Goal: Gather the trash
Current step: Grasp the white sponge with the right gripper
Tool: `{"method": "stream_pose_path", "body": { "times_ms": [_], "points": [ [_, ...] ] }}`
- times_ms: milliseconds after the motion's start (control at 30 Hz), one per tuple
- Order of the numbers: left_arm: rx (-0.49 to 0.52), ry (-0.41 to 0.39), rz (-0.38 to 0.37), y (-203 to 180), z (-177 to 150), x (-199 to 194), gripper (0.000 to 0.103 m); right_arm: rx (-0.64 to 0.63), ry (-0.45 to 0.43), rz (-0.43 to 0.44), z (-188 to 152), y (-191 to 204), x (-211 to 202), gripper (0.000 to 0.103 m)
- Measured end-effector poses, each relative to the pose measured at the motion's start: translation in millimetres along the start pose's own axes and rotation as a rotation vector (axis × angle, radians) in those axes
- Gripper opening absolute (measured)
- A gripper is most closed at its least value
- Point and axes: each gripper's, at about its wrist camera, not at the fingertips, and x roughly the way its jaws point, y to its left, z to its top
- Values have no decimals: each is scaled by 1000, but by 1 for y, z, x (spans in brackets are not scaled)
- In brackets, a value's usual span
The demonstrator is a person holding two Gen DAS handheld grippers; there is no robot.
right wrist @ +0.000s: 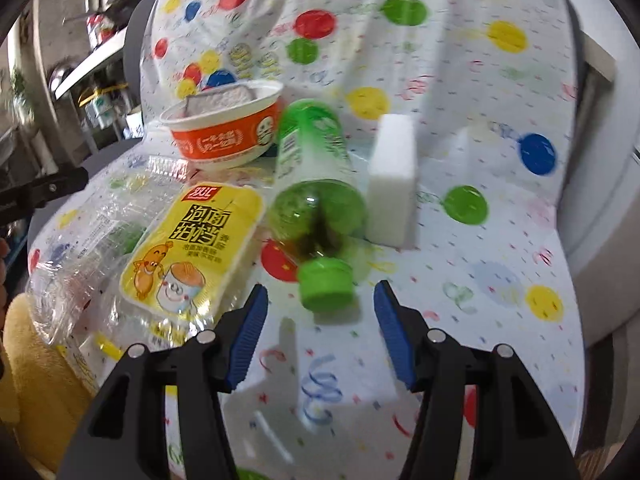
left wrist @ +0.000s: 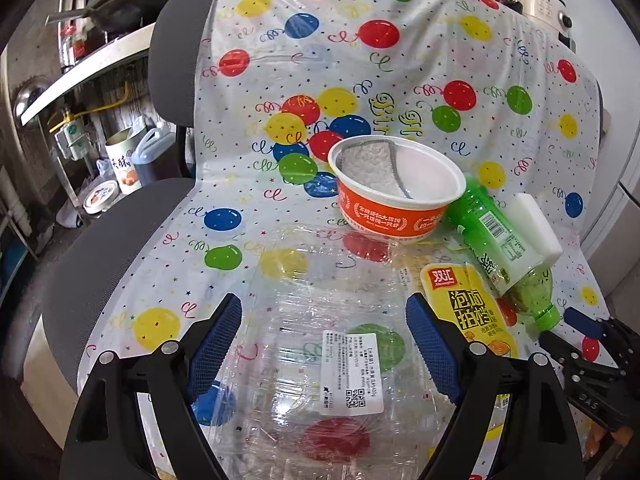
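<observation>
Trash lies on a balloon-print cloth [left wrist: 280,80] over a chair. A clear plastic clamshell box [left wrist: 320,340] with a white label lies between the fingers of my open left gripper [left wrist: 324,312]. Beside it are a yellow snack packet [left wrist: 468,304], a green bottle [left wrist: 496,240] on its side, an orange noodle bowl [left wrist: 396,188] and a white foam block [left wrist: 536,224]. My right gripper [right wrist: 320,304] is open, just short of the bottle's green cap [right wrist: 326,284]. The packet [right wrist: 192,248], bowl [right wrist: 228,132], foam block [right wrist: 394,180] and clamshell [right wrist: 88,240] also show in the right wrist view.
The grey chair seat [left wrist: 100,260] and backrest [left wrist: 176,48] show at the cloth's left edge. Tins and a jug [left wrist: 152,156] stand on the floor to the left under a metal shelf [left wrist: 80,68]. A yellow cloth [right wrist: 36,368] lies at the near left. A white appliance [left wrist: 548,4] stands behind.
</observation>
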Motion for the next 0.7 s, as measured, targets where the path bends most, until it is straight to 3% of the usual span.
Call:
{"method": "stream_pose_path", "body": {
  "times_ms": [33,133,167,367,500,567,600,700],
  "points": [
    [-1,1,-1,1,-1,0,84,-7,14,-10,3,1,7,55],
    [-4,3,-9,3,-4,-4,84,-11,50,-57,6,4,17,35],
    [0,5,-12,3,-5,-5,84,-2,54,-56,6,4,17,32],
    [30,2,-31,-6,-7,-11,84,74,86,-10,-16,7,-15,32],
    [43,-7,-54,-16,-7,-17,84,58,129,1,-33,15,-26,32],
    [50,-6,-64,-20,-8,-18,84,42,109,13,-32,17,-34,37],
    [54,-4,-66,-23,-8,-18,84,37,84,17,-29,17,-40,46],
    [63,-6,-61,-25,-5,-15,84,37,1,7,-14,11,-58,48]
  ]
}}
